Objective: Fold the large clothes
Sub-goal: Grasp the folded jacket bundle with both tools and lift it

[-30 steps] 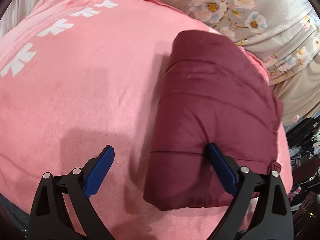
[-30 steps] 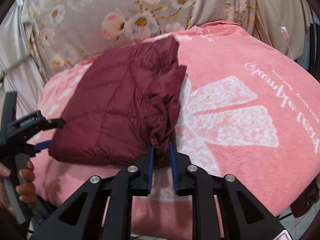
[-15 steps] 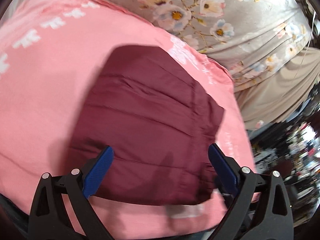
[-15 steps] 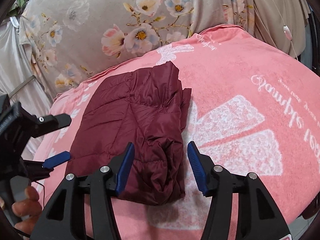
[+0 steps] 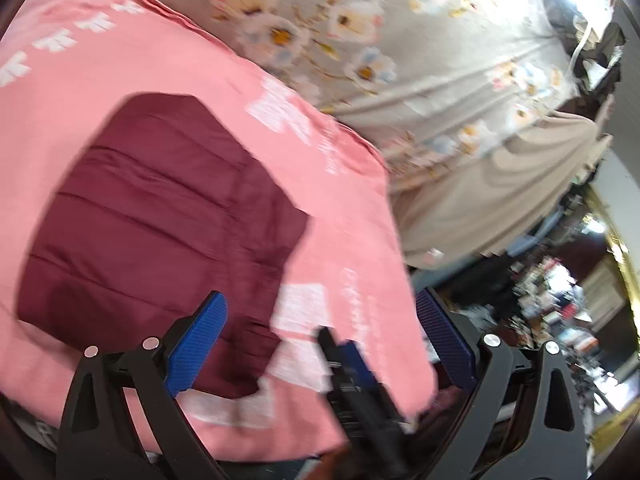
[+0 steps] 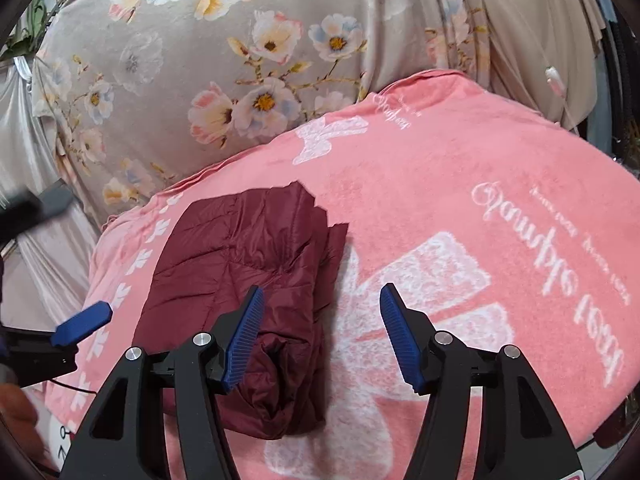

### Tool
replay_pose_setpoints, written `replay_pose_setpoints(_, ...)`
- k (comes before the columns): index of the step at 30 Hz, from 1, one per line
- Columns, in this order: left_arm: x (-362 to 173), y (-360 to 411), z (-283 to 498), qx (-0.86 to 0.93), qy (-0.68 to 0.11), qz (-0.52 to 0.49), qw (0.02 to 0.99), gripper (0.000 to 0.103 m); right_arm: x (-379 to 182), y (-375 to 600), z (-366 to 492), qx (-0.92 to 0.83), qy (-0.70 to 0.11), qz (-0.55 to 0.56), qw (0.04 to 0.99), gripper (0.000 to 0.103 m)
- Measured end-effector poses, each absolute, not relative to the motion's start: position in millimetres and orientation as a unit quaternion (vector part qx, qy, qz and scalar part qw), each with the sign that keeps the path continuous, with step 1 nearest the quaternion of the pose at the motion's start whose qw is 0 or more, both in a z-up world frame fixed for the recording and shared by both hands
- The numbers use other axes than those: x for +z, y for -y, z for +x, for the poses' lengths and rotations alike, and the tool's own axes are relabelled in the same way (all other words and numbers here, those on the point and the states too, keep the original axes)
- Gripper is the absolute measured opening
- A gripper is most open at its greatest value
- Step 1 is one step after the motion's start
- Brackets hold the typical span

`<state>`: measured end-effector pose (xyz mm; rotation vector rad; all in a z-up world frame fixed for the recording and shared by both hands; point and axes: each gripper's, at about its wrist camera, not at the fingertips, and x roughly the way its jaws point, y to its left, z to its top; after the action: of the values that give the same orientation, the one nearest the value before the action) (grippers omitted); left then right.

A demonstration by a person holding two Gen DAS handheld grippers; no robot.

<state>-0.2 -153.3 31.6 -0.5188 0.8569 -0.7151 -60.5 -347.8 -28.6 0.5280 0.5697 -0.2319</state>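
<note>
We see the folded maroon quilted jacket (image 6: 244,280) lying on the pink towelling blanket (image 6: 460,168). Our right gripper (image 6: 320,336) is opening above it, gripping nothing; our left gripper (image 5: 320,344) hangs wide and empty.

Blurred clutter (image 5: 560,300) (shelves, perhaps) beyond the pink blanket (image 5: 120,64).

Both wrist views look obliquely down, close; share maroon jacket (image 5: 160,216) (image 6: 248,272) on pink blanket (image 5: 100,64) (image 6: 440,168).
</note>
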Motion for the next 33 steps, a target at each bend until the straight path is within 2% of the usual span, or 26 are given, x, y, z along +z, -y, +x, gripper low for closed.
replay_pose_setpoints(9,-50.2,65.9,98.1,-0.148,-0.455,-0.234,0.847,0.092,-69.4,335.4,-8.8,-0.08,-0.334,0.289,0.894,0.063)
replay_pose_setpoints(17,-91.7,67.3,145.4,-0.158,-0.492,-0.22,0.827,0.095,-97.3,342.4,14.8,-0.071,-0.351,0.33,0.873,0.081)
replay_pose_setpoints(22,-106.7,69.3,158.4,-0.178,-0.498,-0.224,0.819,0.098,-109.2,342.7,24.0,-0.052,-0.352,0.358,0.863,0.087)
replay_pose_setpoints(24,-111.1,73.1,162.1,-0.192,-0.502,-0.223,0.813,0.098,-107.8,339.0,26.8,-0.048,-0.353,0.35,0.866,0.085)
replay_pose_setpoints(26,-112.2,74.7,162.6,-0.204,-0.501,-0.217,0.812,0.098,-107.9,336.2,29.8,-0.019,-0.351,0.367,0.861,0.062)
replay_pose_setpoints(27,-110.6,77.0,161.7,-0.212,-0.499,-0.211,0.813,0.094,-107.0,335.6,31.2,-0.014,-0.351,0.371,0.86,0.058)
replay_pose_setpoints(29,-104.5,80.1,159.1,-0.217,-0.492,-0.2,0.819,0.084,-99.2,331.4,30.9,-0.007,-0.345,0.365,0.865,0.034)
replay_pose_setpoints(31,-97.7,81.2,155.4,-0.225,-0.485,-0.188,0.824,0.064,-87.2,328.2,27.2,-0.007,-0.333,0.362,0.87,0.023)
replay_pose_setpoints(32,-92.9,81.0,152.9,-0.228,-0.481,-0.183,0.827,0.058,-79.9,326.2,24.5,-0.008,-0.326,0.358,0.875,0.02)
replay_pose_setpoints(33,-84.5,80.4,148.9,-0.236,-0.473,-0.177,0.83,0.048,-73.5,325.4,21.9,-0.009,-0.321,0.354,0.879,0.019)
